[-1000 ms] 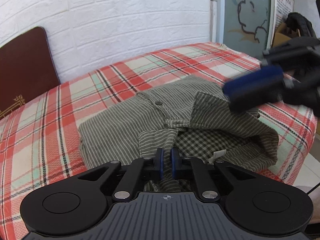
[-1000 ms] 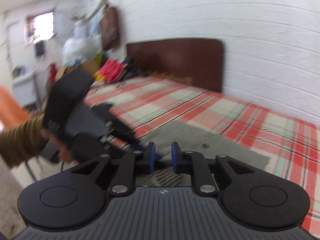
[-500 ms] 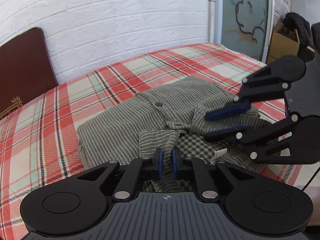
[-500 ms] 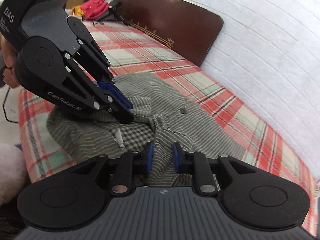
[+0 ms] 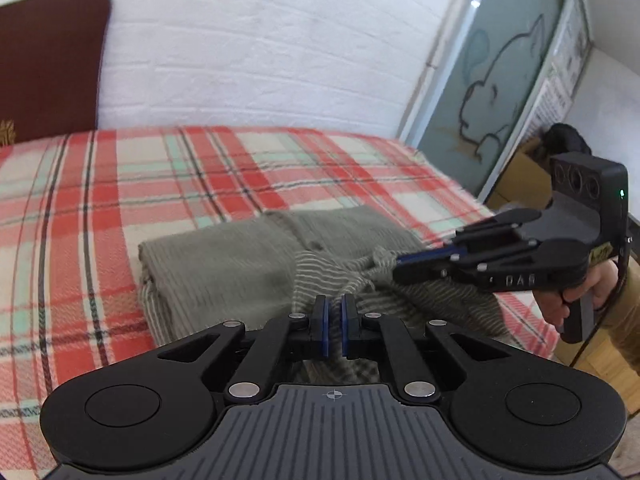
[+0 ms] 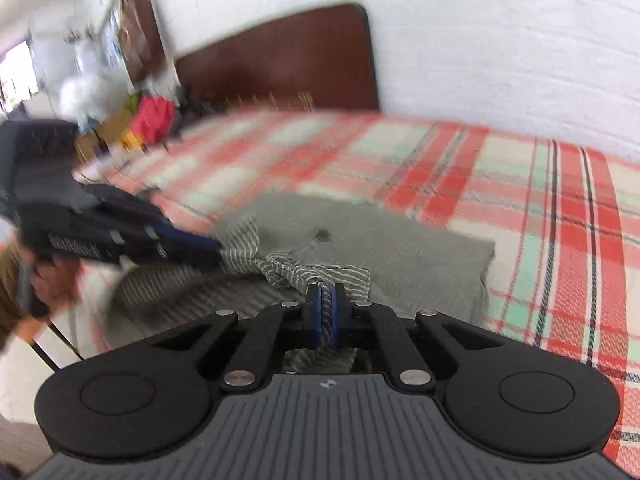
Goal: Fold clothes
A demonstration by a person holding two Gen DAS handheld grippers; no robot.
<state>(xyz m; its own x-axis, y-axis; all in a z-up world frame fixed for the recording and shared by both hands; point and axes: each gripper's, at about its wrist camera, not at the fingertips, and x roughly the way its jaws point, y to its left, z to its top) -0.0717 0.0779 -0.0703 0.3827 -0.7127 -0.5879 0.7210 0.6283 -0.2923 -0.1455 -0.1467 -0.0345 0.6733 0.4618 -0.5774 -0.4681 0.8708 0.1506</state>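
A grey-green striped shirt [image 5: 224, 268] [image 6: 400, 256] lies partly folded near the front edge of the bed. Its near edge is gathered into a raised bunch between the two grippers. My left gripper [image 5: 334, 320] is shut on that striped fabric; in the right wrist view the left gripper [image 6: 216, 250] comes in from the left, its tip pinching the cloth. My right gripper [image 6: 326, 316] is shut on a twisted strand of the same edge. The left wrist view shows the right gripper [image 5: 400, 266] reaching in from the right, a hand [image 5: 560, 300] on its handle.
A red, white and green plaid blanket [image 5: 120, 200] [image 6: 540, 200] covers the bed. A brown headboard [image 5: 48, 64] [image 6: 280, 64] stands against the white brick wall. A glass door with a cartoon drawing [image 5: 492, 92] and a cardboard box [image 5: 524, 176] are at the right. Coloured clutter [image 6: 152, 120] lies beyond the bed.
The right gripper came down from the air onto the shirt and shut on its edge beside the left gripper. Both now hold the bunched edge raised, and both views have tilted lower and blurred.
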